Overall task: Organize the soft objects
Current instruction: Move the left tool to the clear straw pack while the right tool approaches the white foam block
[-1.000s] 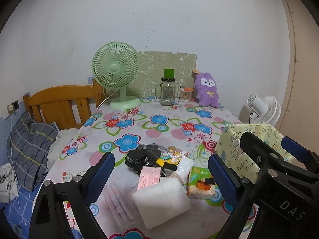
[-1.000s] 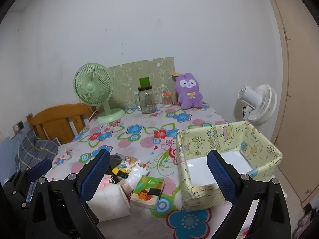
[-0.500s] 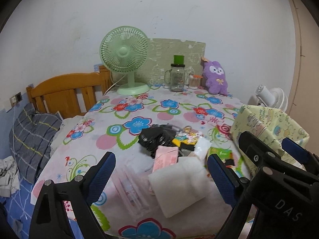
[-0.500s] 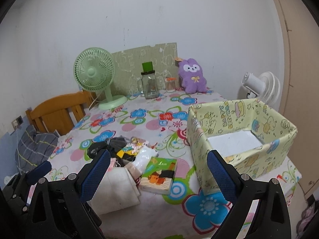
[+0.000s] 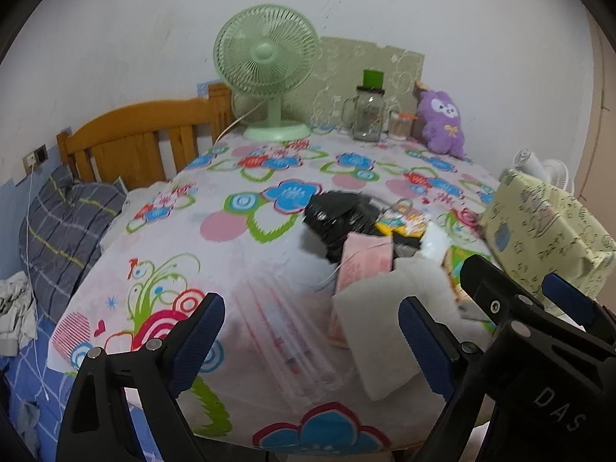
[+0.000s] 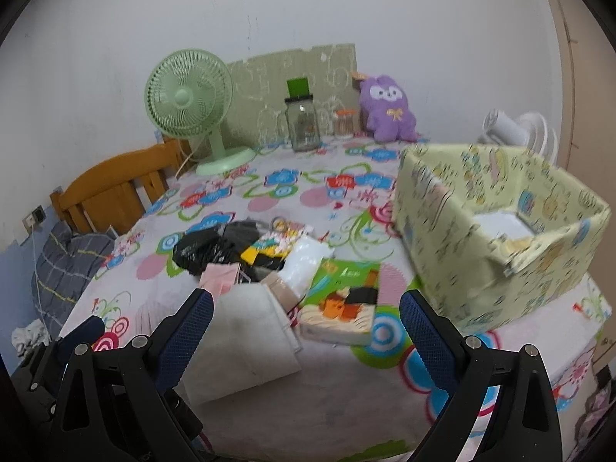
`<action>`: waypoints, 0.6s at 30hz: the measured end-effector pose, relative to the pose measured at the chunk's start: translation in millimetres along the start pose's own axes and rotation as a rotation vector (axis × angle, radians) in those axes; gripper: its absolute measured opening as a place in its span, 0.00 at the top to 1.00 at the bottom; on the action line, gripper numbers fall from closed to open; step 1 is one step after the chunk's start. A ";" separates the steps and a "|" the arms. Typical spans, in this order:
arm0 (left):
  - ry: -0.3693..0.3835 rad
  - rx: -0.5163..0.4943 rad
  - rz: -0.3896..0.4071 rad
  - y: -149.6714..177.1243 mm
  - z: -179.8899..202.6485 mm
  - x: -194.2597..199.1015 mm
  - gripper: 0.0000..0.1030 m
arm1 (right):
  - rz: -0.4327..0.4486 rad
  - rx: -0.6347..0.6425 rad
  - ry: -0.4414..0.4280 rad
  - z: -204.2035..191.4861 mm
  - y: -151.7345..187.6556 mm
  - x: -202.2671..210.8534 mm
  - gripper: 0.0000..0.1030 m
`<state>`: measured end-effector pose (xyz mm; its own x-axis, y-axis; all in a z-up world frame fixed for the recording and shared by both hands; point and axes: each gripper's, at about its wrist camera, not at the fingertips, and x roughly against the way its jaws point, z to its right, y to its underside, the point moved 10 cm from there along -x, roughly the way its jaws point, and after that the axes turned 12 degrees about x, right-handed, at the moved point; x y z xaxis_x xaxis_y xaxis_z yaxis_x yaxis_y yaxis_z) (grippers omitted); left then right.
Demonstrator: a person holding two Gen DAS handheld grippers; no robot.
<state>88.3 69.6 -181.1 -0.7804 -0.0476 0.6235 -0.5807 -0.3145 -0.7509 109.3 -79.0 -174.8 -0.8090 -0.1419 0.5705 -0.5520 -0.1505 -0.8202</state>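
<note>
Two hand-held grippers, left and right, both wide, empty (one yellow box, two fans).

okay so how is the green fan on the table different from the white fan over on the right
The green fan stands on the flowered table, upright on its round base, near the back wall; the white fan sits off the table, behind the yellow box. The green fan shows whole, its grille facing the cameras; the white fan is partly hidden and turned away, showing its motor housing. Both are small fans with round grilles.
</note>
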 end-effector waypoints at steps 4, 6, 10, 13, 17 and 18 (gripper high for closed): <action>-0.009 0.024 -0.036 4.9 -8.9 -9.2 0.18 | -0.030 0.008 -0.008 -7.6 6.5 -10.6 0.04; -0.011 0.031 -0.042 6.1 -11.7 -11.8 0.18 | -0.037 0.011 -0.011 -10.9 8.0 -14.1 0.04; -0.011 0.035 -0.051 7.8 -15.5 -17.0 0.18 | -0.052 0.018 -0.017 -16.7 9.1 -21.8 0.04; -0.004 0.037 -0.058 9.3 -15.8 -20.6 0.20 | -0.063 0.020 -0.023 -20.2 9.7 -27.0 0.04; 0.008 0.029 -0.061 10.8 -12.5 -24.3 0.26 | -0.081 0.015 -0.045 -25.0 11.3 -34.4 0.10; 0.009 0.024 -0.061 11.2 -11.2 -25.0 0.29 | -0.089 0.013 -0.053 -26.5 12.2 -36.7 0.12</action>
<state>98.6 77.9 -207.6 -0.7458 -0.0189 0.6659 -0.6218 -0.3390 -0.7060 126.9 -49.8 -206.8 -0.7449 -0.1791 0.6427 -0.6180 -0.1779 -0.7658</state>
